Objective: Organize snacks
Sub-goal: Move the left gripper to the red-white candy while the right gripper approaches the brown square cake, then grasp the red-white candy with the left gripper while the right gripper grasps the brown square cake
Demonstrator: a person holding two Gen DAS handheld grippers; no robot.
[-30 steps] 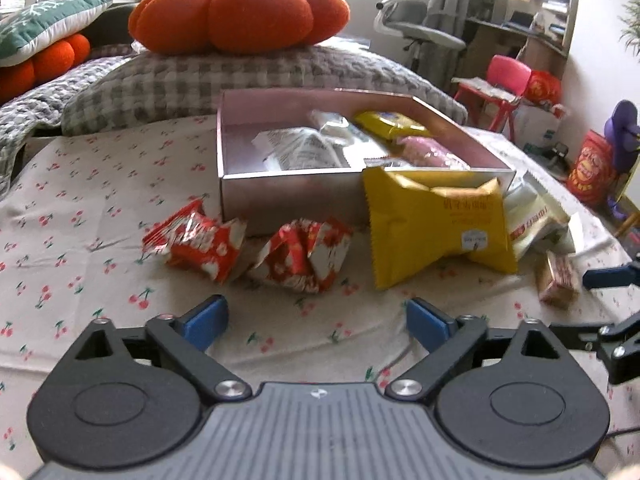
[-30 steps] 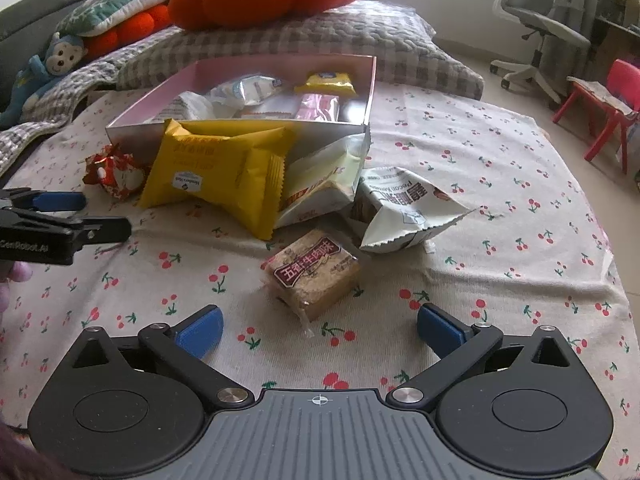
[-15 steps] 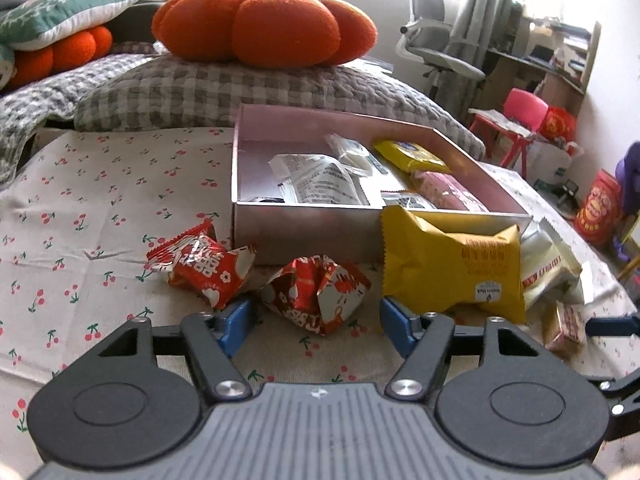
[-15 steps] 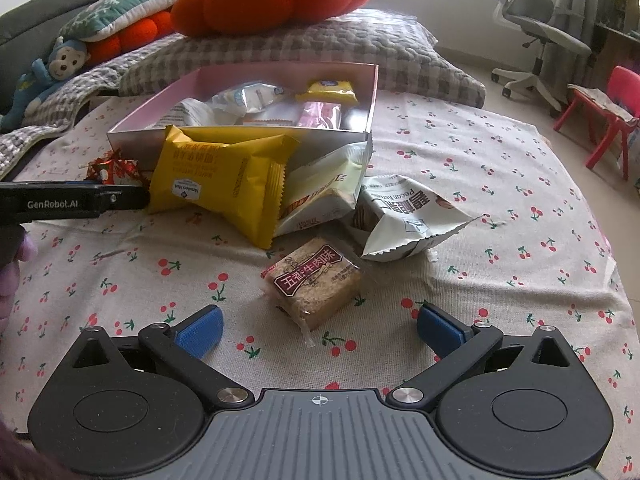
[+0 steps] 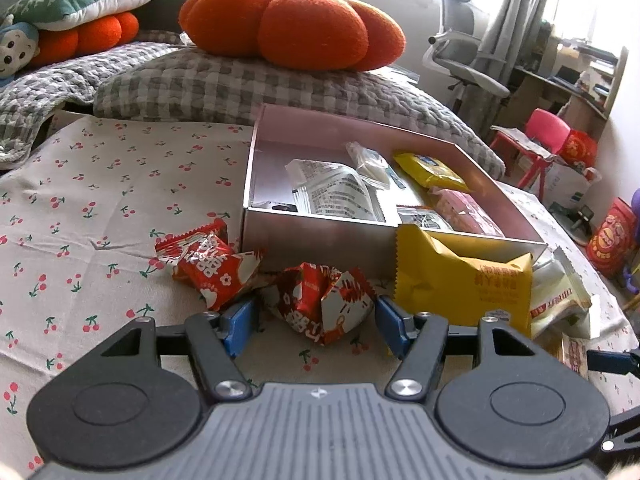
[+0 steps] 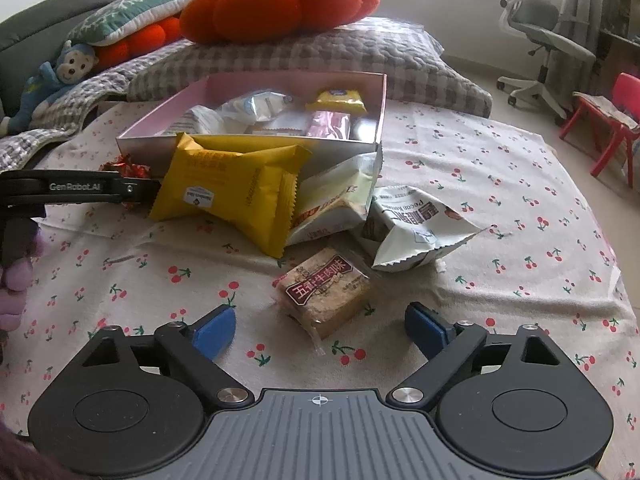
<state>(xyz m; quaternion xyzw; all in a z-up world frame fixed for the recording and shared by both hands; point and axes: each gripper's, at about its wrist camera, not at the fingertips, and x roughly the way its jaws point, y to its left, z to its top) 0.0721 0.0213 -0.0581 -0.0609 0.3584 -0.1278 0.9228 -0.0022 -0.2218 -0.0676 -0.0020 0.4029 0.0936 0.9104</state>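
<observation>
The left tool (image 5: 314, 322) is spread around a crumpled red-and-white snack wrapper (image 5: 320, 300), its blue pads flanking it; contact is hard to judge. The wrapper lies on the cherry-print bedsheet (image 5: 100, 184) before the pink open cardboard box (image 5: 320, 236). The right tool (image 6: 318, 330) hovers spread near a brown clear-wrapped grain bar (image 6: 324, 290).

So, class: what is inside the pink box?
The pink box holds a white printed packet, a clear packet, a yellow packet and a pink packet. Anything beneath them is hidden.
</observation>
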